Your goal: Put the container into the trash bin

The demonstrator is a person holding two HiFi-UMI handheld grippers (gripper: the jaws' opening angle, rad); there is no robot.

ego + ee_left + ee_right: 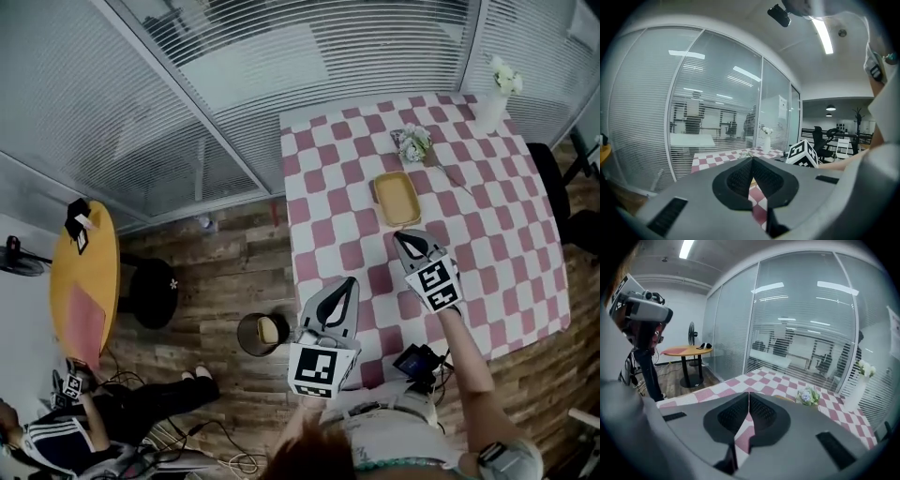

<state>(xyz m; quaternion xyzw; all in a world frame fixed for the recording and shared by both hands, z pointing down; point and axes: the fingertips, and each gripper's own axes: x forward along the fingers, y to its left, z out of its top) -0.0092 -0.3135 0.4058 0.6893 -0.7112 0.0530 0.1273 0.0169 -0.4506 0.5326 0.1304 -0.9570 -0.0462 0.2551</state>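
Observation:
A shallow tan container (397, 199) lies on the pink-and-white checked table (506, 234). My right gripper (405, 235) hovers over the cloth just short of the container's near edge, jaws shut and empty. In the right gripper view (748, 395) the pads meet, and a tan sliver of the container (786, 398) shows just beyond them. My left gripper (351, 281) sits over the table's near left corner, also shut with nothing in it; its own view (751, 161) shows the pads touching. The round dark trash bin (249, 343) stands on the wood floor left of the table, with a yellowish thing inside.
A flower bunch (413, 142) and a white vase (494, 98) stand at the table's far end. A black device (417, 361) rests at the near edge. Glass partitions run behind. A round yellow table (84, 281), a seated person (66, 431) and black chairs (562, 202) flank the area.

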